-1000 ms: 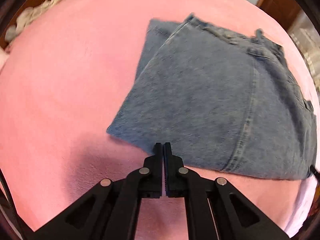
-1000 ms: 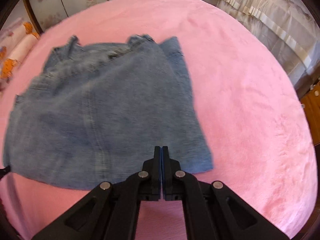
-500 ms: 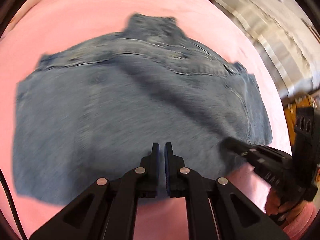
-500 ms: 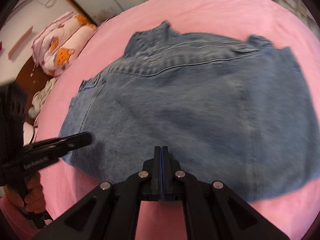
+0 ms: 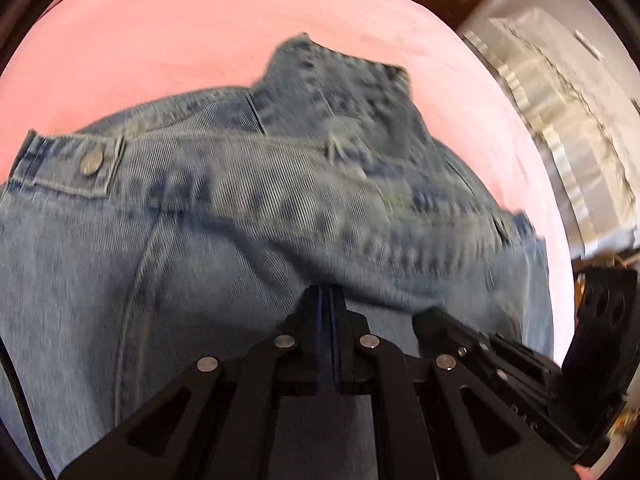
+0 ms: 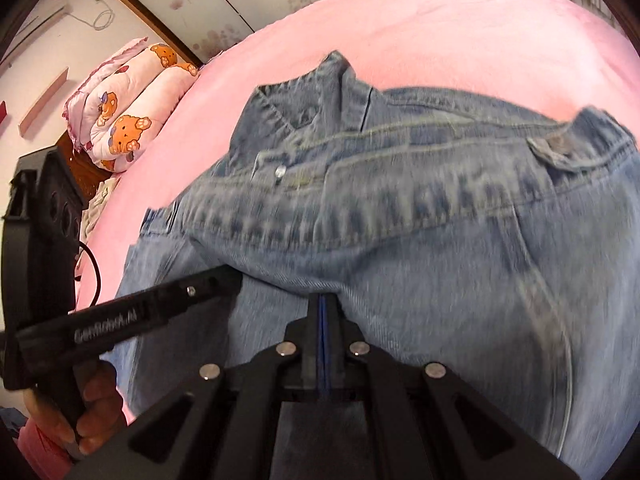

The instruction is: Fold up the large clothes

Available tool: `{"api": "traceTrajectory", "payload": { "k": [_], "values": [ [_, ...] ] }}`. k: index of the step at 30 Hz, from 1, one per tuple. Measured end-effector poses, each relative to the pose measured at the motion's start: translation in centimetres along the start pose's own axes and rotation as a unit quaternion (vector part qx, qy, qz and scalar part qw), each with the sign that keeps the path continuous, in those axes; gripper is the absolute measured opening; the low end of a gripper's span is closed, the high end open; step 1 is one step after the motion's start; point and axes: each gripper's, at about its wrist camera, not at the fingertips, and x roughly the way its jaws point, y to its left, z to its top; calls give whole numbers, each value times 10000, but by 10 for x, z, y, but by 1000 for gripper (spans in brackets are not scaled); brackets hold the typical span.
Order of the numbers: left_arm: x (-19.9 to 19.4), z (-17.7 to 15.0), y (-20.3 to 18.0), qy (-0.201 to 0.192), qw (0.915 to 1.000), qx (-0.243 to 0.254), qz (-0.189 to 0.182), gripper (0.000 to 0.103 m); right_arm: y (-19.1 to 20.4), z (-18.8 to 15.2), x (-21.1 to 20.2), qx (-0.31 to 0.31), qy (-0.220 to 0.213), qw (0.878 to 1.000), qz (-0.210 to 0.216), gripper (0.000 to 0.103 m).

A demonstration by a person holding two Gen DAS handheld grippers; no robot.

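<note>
Pink bed cover [image 6: 460,32]: plush; cartoon pillows [image 6: 124,120] at its far left edge.
Denim garment [image 5: 200,240]: mid-bed, nearer than before.
Left gripper [image 5: 328,296]: closed, tips under denim fold.
Right gripper [image 6: 323,300]: same, empty.

Your left claw [image 5: 329,289] tips vanish under a blurred fold of the denim garment [image 5: 200,240], whose lower part runs off frame beneath them.
</note>
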Motion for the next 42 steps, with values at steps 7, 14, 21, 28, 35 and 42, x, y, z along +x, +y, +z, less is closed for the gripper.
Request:
{"api": "traceTrajectory", "payload": {
  "k": [7,14,21,28,35,42],
  "values": [
    [-5,9,27,-295,9981,-267,462,1,-22,8,-5,151,116,9991,387,0],
    [-15,9,59,-336,9961,-263,769,1,-49,21,-23,79,-37,9992,-380,0],
    [-18,6,69,-319,9966,-256,722,1,-80,30,-36,138,-104,9954,-938,0],
    [-33,-4,78,-417,9737,95,2236,1,-105,33,-60,-136,-210,9807,-1938,0],
    [-58,-10,128,-314,9850,-512,1616,1,-114,38,-69,-51,-244,9757,-2177,0],
    [-65,-5,117,-153,9824,-90,1861,1,-119,51,-106,451,-493,9785,-1953,4]
  ]
}}
